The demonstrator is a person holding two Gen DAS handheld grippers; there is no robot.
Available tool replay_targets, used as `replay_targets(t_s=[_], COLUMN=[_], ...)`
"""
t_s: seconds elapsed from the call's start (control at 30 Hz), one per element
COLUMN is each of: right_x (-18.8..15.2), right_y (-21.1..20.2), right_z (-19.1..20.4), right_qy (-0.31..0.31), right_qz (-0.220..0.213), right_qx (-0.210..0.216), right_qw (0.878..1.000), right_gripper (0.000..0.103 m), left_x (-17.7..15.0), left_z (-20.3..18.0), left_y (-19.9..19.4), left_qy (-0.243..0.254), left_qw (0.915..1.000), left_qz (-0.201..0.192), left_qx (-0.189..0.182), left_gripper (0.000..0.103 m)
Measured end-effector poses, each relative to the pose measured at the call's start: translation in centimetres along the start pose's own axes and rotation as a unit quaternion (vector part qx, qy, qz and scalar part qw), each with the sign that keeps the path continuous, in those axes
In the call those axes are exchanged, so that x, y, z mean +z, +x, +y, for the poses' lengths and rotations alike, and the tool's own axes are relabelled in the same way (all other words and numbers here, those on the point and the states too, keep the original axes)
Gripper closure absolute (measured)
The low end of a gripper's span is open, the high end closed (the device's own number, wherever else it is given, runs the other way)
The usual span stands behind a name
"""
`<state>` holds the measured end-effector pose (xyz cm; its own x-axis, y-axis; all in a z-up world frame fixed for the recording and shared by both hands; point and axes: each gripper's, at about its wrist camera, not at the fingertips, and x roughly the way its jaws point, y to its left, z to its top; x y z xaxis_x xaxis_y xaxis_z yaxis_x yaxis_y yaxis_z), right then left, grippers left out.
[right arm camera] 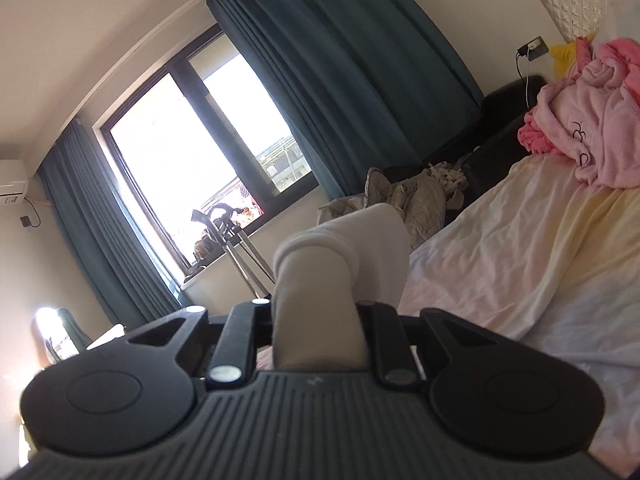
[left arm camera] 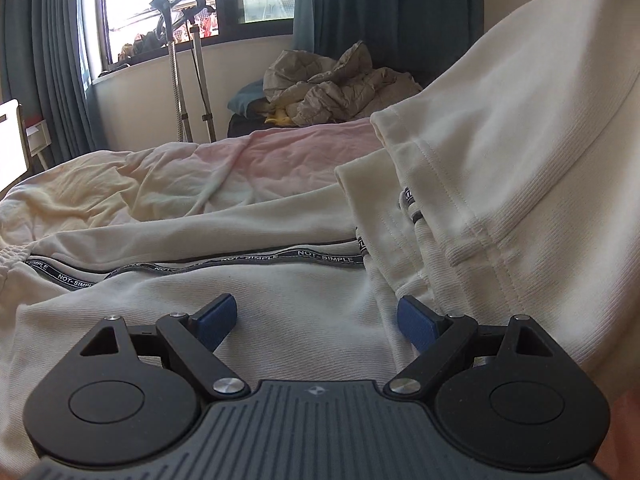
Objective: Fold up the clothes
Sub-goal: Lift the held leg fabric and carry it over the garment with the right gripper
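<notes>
A cream white garment (left arm camera: 248, 304) with a black "NOT-SIMPLE" tape stripe lies spread on the bed. Its right part (left arm camera: 520, 152) is lifted up and hangs in folds at the right of the left wrist view. My left gripper (left arm camera: 316, 320) is open, its blue pads just above the flat cloth, holding nothing. My right gripper (right arm camera: 316, 320) is shut on a thick fold of the same white garment (right arm camera: 332, 264), held up above the bed; its fingertips are hidden by the cloth.
The bed has a pale yellow and pink sheet (right arm camera: 540, 240). A pink fluffy garment (right arm camera: 588, 120) lies near the headboard. A crumpled beige jacket (left arm camera: 332, 88) lies on a dark seat beyond the bed. A stand (left arm camera: 192, 80) is by the window with teal curtains.
</notes>
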<state>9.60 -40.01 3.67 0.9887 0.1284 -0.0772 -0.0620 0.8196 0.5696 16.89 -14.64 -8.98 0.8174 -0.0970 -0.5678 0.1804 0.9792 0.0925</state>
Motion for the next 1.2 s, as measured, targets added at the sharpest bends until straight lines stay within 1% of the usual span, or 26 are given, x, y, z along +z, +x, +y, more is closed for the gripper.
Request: replay_targets(t_s=[0.1,0.17,0.27,0.37,0.47,0.57,0.6,0.7,0.8,0.9,0.97,1.07,1.17,1.2], right_x=[-0.3,-0.6,-0.9,-1.2,-1.7,-2.1,-2.3,-2.9,-3.4,-4.2,-5.0,-6.8,-9.0,-10.0], right_y=[0.4,0.7,0.9,0.9,1.2,1.6,1.8,1.9,2.5,3.6,4.2,5.1,6.2,6.7], right_z=[0.1,0.2,0.5,1.1,1.7,2.3,2.6,3.4,4.8,7.0,8.9,12.5,16.2,17.5], right_qy=[-0.023,-0.03,-0.04,-0.048,-0.057,-0.068,-0.072,-0.094,-0.123,-0.154,-0.182,-0.225,-0.252,-0.263], right_qz=[-0.004,-0.006,-0.008,-0.012,-0.016,-0.019,-0.019,-0.02,-0.022,-0.022,-0.023,-0.022,-0.016,-0.013], right_qx=[0.001,0.001,-0.002,-0.005,-0.013,-0.02,-0.022,-0.024,-0.038,-0.043,-0.039,-0.034,-0.031,-0.029], right_qw=[1.0,1.0,0.999,0.999,0.998,0.997,0.997,0.995,0.991,0.987,0.982,0.974,0.967,0.964], right_gripper=[0.083,0.083,0.083,0.083,0.082,0.082,0.082,0.082,0.082,0.082,0.082,0.082,0.082,0.082], left_x=[0.2,0.8,2.0,2.7,1.9,0.4,0.1,-0.8,-0.7,0.3,1.3,2.4,2.8,2.7], left_z=[0.5,1.3,3.3,6.5,8.8,10.3,10.7,12.6,13.8,15.2,16.9,20.0,23.3,24.0], left_y=[0.1,-0.4,-2.1,-4.9,-6.9,-7.5,-7.6,-8.5,-9.0,-10.3,-12.2,-14.6,-16.2,-16.5], left_qy=[0.019,0.037,0.056,0.046,0.069,0.073,0.06,0.008,-0.015,-0.031,-0.058,-0.109,-0.16,-0.167], left_qw=[0.9998,0.9992,0.9984,0.9988,0.9974,0.9964,0.9974,0.9991,0.9991,0.9978,0.9953,0.9885,0.9794,0.9779], left_qz=[0.008,0.007,-0.003,-0.016,-0.022,-0.02,-0.017,-0.021,-0.015,-0.035,-0.064,-0.096,-0.117,-0.12], left_qx=[-0.002,-0.014,-0.009,-0.009,0.005,0.038,0.037,0.035,0.037,0.047,0.044,0.042,0.038,0.039], left_gripper=[0.013,0.013,0.013,0.011,0.009,0.01,0.01,0.01,0.01,0.01,0.01,0.01,0.01,0.01])
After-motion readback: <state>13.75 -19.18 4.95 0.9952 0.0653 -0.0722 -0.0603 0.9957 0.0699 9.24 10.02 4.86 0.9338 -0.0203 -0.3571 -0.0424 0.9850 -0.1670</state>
